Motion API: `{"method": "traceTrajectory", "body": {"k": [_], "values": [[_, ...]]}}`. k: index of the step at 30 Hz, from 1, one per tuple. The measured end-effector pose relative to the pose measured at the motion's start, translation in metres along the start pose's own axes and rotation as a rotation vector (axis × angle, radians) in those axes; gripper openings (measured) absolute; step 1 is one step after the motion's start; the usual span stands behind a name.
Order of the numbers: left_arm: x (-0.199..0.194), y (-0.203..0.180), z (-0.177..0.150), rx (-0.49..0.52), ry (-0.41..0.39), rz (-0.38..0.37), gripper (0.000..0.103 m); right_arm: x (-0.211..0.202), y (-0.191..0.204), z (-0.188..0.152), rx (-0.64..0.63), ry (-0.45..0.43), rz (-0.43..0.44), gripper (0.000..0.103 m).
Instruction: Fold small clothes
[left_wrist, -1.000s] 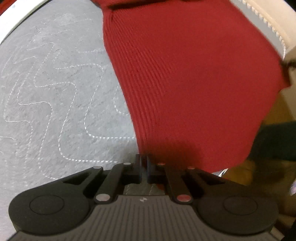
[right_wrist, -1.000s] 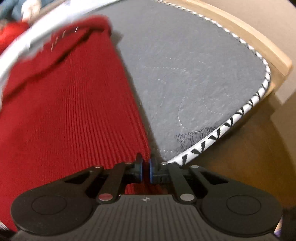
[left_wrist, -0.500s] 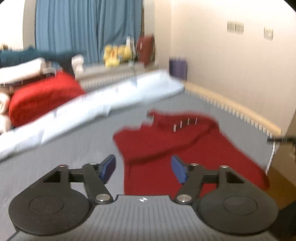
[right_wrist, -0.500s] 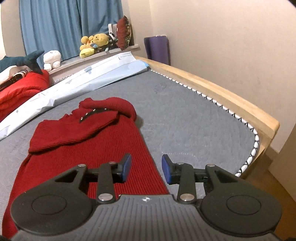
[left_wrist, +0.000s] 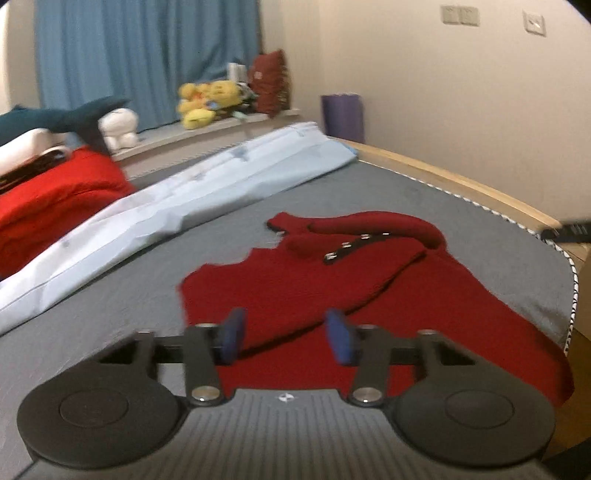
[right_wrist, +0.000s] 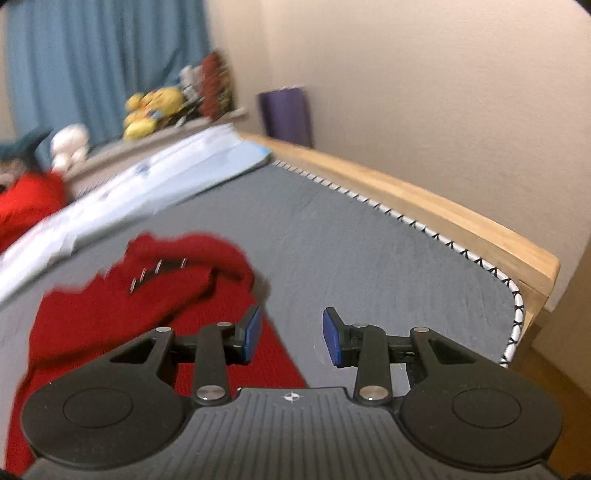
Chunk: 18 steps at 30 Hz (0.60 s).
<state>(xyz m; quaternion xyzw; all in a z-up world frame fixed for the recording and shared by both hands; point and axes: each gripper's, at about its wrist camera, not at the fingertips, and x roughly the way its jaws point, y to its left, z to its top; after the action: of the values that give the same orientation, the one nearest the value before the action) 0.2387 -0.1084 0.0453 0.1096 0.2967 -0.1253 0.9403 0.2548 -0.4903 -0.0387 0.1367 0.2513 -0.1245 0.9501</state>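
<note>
Left wrist view: my left gripper (left_wrist: 286, 336) hangs with fingers apart, empty, above the red sweater (left_wrist: 332, 295) lying flat on the grey mattress (left_wrist: 92, 321). My right gripper (right_wrist: 291, 336), likewise spread, hovers over the sweater's right edge.

Dim, warm indoor light; soft shadows. Both fisheye views bow lines toward the rims, with dark corners at 1 and 11 o'clock. Motion blur smears the right view's stuffed toys (right_wrist: 155, 110) at 10 o'clock.
</note>
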Motion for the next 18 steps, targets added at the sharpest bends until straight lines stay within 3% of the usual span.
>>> {"method": "traceTrajectory", "body": {"k": [1, 6, 8, 10, 12, 14, 15, 16, 18], "values": [[0.011, -0.010, 0.006, 0.019, 0.005, -0.015, 0.021, 0.004, 0.003, 0.007, 0.037, -0.024, 0.015, 0.038], [0.123, -0.030, 0.029, 0.059, 0.044, -0.102, 0.022, 0.017, 0.018, 0.022, 0.045, -0.106, 0.000, 0.038], [0.168, -0.044, 0.034, 0.034, 0.080, -0.124, 0.030, 0.024, 0.017, 0.026, 0.040, -0.089, 0.025, 0.033], [0.216, -0.062, 0.035, -0.012, 0.119, -0.142, 0.059, 0.030, 0.011, 0.030, 0.060, -0.083, 0.037, 0.013], [0.261, -0.082, 0.034, -0.034, 0.160, -0.138, 0.079, 0.038, 0.006, 0.031, 0.076, -0.069, 0.026, 0.011], [0.299, -0.103, 0.032, -0.010, 0.205, -0.128, 0.084, 0.049, 0.003, 0.029, 0.091, -0.038, 0.024, 0.011], [0.319, -0.112, 0.030, 0.029, 0.233, -0.121, 0.079, 0.056, 0.003, 0.028, 0.096, -0.021, 0.028, 0.011], [0.333, -0.114, 0.028, 0.077, 0.249, -0.098, 0.045, 0.061, 0.005, 0.028, 0.098, -0.006, 0.031, 0.011], [0.337, -0.097, 0.032, 0.104, 0.241, -0.067, 0.010, 0.074, 0.007, 0.030, 0.111, 0.020, 0.046, 0.012]]}}
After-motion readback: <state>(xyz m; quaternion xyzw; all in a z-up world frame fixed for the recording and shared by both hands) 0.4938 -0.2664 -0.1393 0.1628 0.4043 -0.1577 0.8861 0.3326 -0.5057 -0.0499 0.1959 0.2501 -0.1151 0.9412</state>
